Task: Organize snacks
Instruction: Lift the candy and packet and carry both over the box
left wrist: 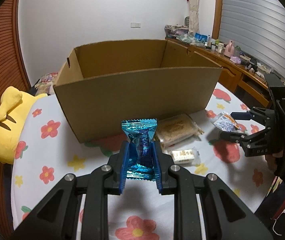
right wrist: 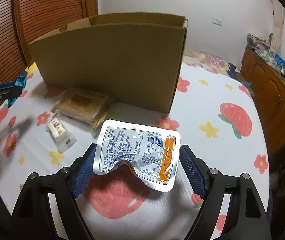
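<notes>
Left gripper [left wrist: 140,156] – blue pads pressed in on a blue foil candy [left wrist: 139,140], held upright above the sheet. Right gripper [right wrist: 137,160] – fingers spread wide w/ a silver pouch [right wrist: 136,154] between them; it's lifted and buckled, so it looks pinched by its edges. Cardboard box [left wrist: 134,92] stands open-topped just beyond both. Cracker pack [right wrist: 82,105] touches the box's front wall, small white bar [right wrist: 60,134] beside it. Flowered sheet [right wrist: 212,104] bare to the right of the box.

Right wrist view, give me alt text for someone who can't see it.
The right tool holds a silver snack pouch above a flowered cloth. Behind stands an open cardboard box, with a biscuit pack and small white bar lying to its left.
</notes>
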### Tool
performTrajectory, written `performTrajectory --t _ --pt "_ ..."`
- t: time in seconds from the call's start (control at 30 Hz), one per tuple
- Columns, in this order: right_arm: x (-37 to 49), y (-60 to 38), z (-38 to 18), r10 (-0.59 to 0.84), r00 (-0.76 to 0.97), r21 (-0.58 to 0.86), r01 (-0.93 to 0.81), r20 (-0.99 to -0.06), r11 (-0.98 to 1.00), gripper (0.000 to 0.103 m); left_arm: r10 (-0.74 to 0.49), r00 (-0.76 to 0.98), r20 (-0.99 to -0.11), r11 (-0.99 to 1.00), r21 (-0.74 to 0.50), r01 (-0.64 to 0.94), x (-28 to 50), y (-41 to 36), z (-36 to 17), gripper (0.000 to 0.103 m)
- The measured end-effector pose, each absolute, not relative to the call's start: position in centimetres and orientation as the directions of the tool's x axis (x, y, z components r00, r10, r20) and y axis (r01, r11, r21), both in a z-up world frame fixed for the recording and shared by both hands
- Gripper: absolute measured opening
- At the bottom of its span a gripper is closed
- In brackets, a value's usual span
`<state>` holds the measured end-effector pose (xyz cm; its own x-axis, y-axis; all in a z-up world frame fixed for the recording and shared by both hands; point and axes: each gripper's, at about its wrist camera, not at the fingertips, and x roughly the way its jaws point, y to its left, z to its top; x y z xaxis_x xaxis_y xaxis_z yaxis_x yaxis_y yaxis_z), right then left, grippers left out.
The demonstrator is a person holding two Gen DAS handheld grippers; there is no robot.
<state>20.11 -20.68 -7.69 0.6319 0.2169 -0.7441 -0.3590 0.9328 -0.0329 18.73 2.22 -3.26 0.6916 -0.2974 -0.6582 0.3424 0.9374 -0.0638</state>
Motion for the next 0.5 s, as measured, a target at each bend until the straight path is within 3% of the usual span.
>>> performTrajectory --t 0.5 --pt "18.7 -18.8 -1.7 0.293 0.705 -0.037 -0.412 -0.645 0.910 0.083 -0.311 0.752 -0.582 0.936 -0.051 0.348 20.1 1.7 1.4 0.021"
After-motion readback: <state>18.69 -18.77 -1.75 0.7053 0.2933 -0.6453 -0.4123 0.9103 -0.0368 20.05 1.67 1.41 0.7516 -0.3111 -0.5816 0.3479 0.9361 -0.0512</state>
